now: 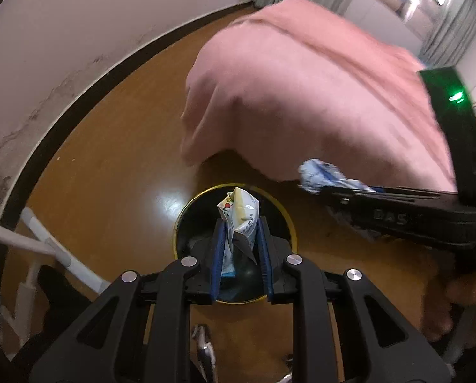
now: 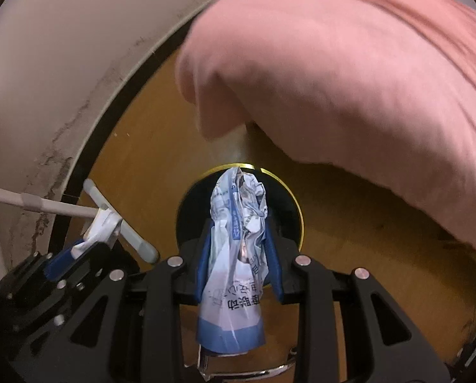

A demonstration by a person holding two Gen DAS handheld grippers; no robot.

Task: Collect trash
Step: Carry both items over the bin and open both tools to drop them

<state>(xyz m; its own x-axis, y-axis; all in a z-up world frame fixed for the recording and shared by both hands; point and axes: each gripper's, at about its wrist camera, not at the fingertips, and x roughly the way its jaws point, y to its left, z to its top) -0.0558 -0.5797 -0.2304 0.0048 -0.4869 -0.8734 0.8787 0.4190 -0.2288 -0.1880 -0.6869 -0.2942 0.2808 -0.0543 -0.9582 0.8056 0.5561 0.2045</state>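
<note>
While both claws grip wrappers, they hang above bin (image 1: 289, 223).

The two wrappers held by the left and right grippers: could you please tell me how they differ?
The yellow-and-white wrapper in the left gripper is short and carries a small red mark; the blue-and-white wrapper in the right gripper is longer, crumpled at its top, with printed text and a blue band at its other end. Both are clamped between blue pads, in line with the black bin.
</note>
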